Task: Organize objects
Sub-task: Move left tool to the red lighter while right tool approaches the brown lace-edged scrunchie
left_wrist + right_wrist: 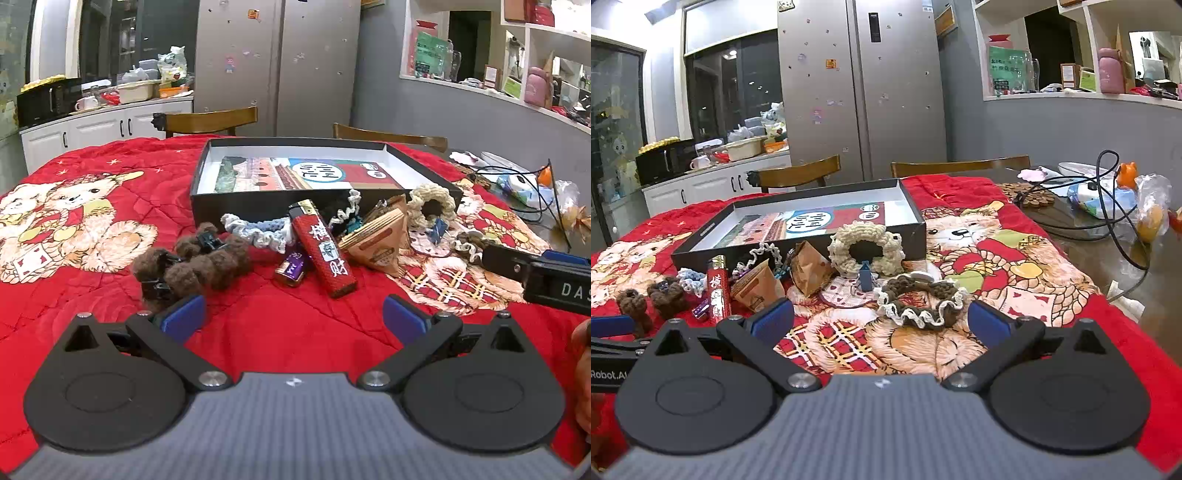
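Both grippers, left gripper (293,317) and right gripper (881,319), spread wide and empty; loose clutter touches the shallow black cardboard box (258,212), so grabbing the red rectangular lighter (325,251) risks snagging neighbouring scrunchies.

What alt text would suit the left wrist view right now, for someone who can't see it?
The left gripper, jaws wide open and empty, hovers over a red quilt before a clutter of small items: a red lighter, a brown fuzzy hair clip, scrunchies. Behind them sits an open black box; the right gripper enters from the right.
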